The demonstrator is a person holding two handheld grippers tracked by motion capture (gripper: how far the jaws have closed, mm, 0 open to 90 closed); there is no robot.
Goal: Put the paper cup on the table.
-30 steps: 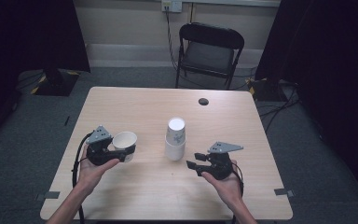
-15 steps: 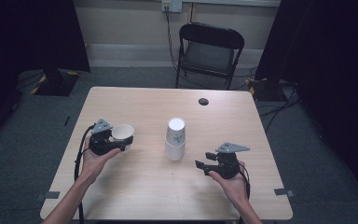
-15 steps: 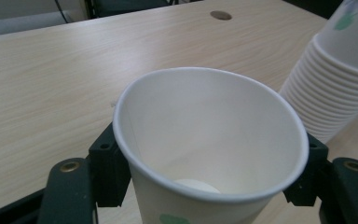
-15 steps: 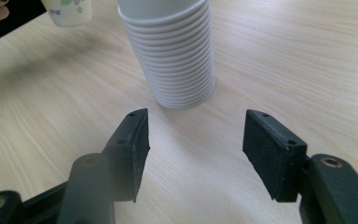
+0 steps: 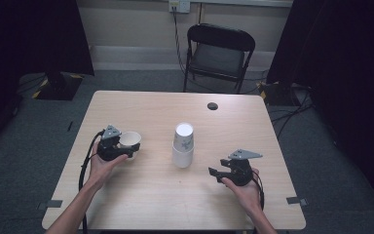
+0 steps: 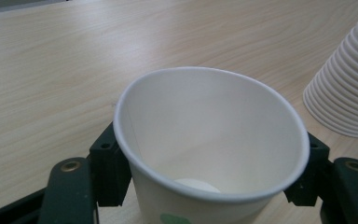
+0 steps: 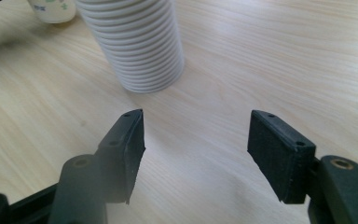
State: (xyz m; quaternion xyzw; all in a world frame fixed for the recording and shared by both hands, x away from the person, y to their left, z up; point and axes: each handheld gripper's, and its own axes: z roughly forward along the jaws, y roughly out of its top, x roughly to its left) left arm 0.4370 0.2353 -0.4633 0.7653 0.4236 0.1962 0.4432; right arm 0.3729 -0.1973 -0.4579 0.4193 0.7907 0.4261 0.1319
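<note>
A single white paper cup (image 5: 130, 139) stands upright between the jaws of my left gripper (image 5: 122, 146), which is shut on its sides at the table's left. In the left gripper view the cup (image 6: 209, 140) has its mouth up, with both pads of the left gripper (image 6: 209, 169) pressed on its wall. An upside-down stack of white paper cups (image 5: 182, 145) stands mid-table. My right gripper (image 5: 217, 173) is right of the stack and apart from it. Its jaws have just been opening, with nothing between them. The right gripper (image 7: 196, 149) faces the stack (image 7: 135, 42).
The wooden table (image 5: 151, 204) carries a small black round object (image 5: 213, 106) near its far edge. A black folding chair (image 5: 219, 53) stands beyond that edge. The stack (image 6: 349, 88) sits at the right of the left gripper view.
My left hand has shifted slightly away from the person and lower with the cup in its grip. The right gripper has drifted right and lower, and its jaws stand wider apart.
</note>
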